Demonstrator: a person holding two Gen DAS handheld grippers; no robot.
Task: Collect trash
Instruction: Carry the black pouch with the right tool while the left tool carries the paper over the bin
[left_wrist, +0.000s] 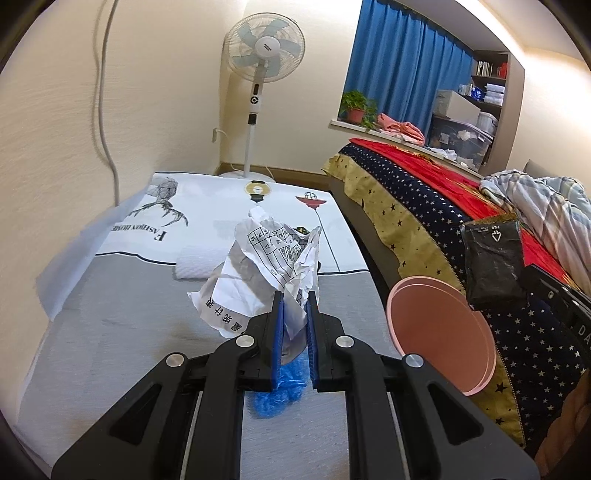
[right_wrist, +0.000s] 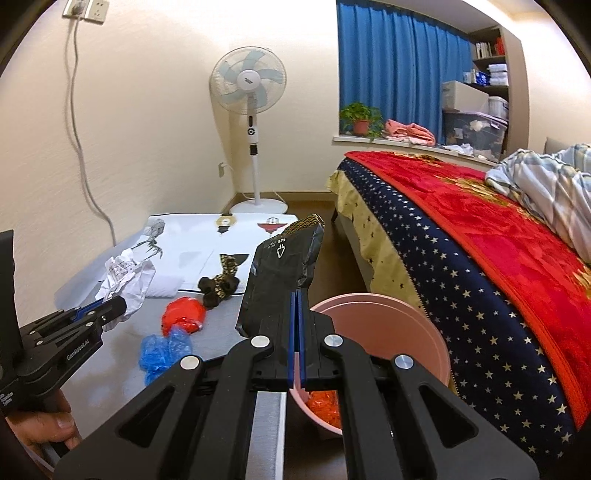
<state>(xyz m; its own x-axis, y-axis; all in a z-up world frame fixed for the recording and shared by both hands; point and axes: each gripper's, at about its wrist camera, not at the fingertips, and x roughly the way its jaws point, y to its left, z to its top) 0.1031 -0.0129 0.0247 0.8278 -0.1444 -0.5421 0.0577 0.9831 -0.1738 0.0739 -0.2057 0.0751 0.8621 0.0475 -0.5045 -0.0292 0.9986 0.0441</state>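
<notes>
2 hand-held grippers (left_wrist: 294, 295) (right_wrist: 297, 295) clamp trash.

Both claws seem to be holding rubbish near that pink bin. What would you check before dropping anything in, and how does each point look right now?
1. Right gripper shut on the black packet: ok.
2. Left gripper shut on the crumpled paper: ok.
3. Pink bin open, with room above the orange scrap inside: ok.
4. Packet directly over the bin mouth: cannot tell; it looks beside the rim, towards the table.
5. Paper over the bin: not ok; it hangs above the table.
6. Table cleared: not ok; blue plastic, red wrapper and a dark wrapper remain.
</notes>
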